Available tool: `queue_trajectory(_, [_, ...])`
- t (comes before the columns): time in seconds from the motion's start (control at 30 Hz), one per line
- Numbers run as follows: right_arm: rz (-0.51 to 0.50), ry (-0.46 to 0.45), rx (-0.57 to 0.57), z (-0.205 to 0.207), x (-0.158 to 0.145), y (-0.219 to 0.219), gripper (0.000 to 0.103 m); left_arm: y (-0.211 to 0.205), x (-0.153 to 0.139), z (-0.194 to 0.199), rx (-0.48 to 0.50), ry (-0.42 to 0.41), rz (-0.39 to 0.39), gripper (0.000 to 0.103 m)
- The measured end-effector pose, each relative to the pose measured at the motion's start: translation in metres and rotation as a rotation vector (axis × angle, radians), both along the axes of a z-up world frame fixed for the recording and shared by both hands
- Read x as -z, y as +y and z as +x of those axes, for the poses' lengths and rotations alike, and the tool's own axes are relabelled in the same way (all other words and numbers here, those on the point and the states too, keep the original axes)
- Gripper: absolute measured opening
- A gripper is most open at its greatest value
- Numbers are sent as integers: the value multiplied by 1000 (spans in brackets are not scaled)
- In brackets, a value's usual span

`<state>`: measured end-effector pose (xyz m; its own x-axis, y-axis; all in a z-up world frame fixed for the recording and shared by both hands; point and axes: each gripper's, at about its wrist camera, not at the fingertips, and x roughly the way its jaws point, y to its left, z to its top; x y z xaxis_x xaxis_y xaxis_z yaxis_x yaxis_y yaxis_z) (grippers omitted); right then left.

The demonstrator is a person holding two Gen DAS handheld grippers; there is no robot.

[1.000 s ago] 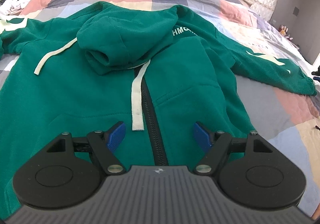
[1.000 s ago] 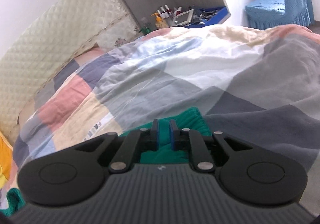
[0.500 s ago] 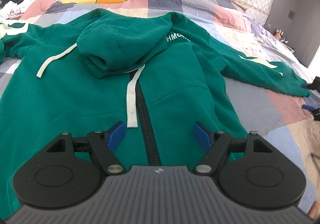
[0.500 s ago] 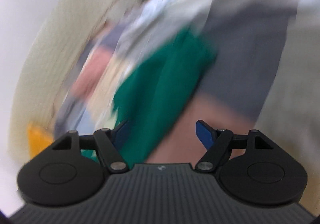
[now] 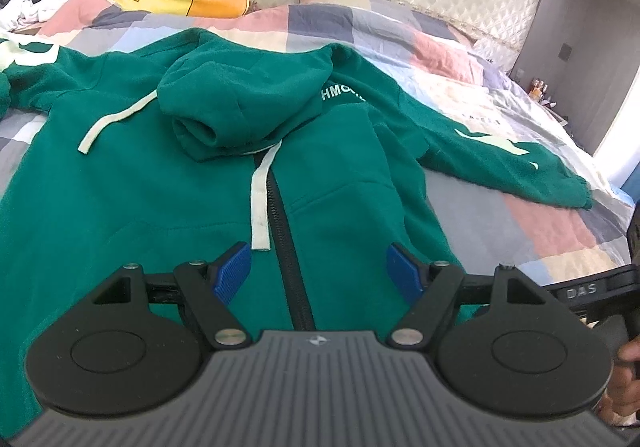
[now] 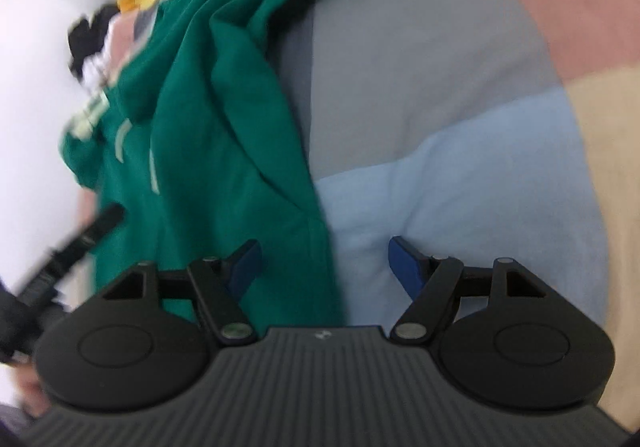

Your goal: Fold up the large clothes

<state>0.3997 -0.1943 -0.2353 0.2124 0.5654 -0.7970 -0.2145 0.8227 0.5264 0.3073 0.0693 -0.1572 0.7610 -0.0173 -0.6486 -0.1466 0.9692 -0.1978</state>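
- The green zip-front fleece hoodie [image 5: 168,183] lies front-up on the patchwork quilt [image 5: 500,223], its long axis running 6 to 12 o'clock, hood at 12.
- Its sleeve [image 5: 520,163] stretches toward 3 o'clock; bare quilt lies beyond it.
- Left gripper [image 5: 319,267] is spread wide over the zipper, holding nothing.
- The blurred right wrist view alone shows the hoodie's side edge [image 6: 308,183]; the right gripper [image 6: 324,255], also spread, straddles it.
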Motion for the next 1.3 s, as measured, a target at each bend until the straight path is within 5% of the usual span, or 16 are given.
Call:
queue_trajectory(0.13, [-11, 49, -2, -8, -5, 8, 64, 2, -6, -10, 20, -30, -28, 79])
queue_trajectory(0.2, [-23, 78, -35, -19, -7, 14, 34, 4, -11, -15, 30, -46, -73, 79])
queue_trajectory(0.27, [-66, 53, -39, -30, -13, 19, 19, 5, -15, -19, 44, -56, -91, 83])
queue_trajectory(0.43, [-102, -76, -45, -55, -56, 15, 12, 10, -24, -34, 61, -92, -115, 83])
queue_trajectory(0.6, [-164, -85, -41, -77, -68, 13, 11, 17, -32, -47, 65, -115, -148, 83])
queue_trajectory(0.83, [-100, -15, 35, -77, -60, 3, 18, 22, -36, -53, 75, -120, -163, 84])
queue_trajectory(1.1, [27, -98, 255, -45, -77, -62, 75, 17, -34, -45, 54, -106, -114, 84])
queue_trajectory(1.3, [112, -201, 549, 15, -50, -136, 75, 15, -25, -35, 30, -81, -73, 84])
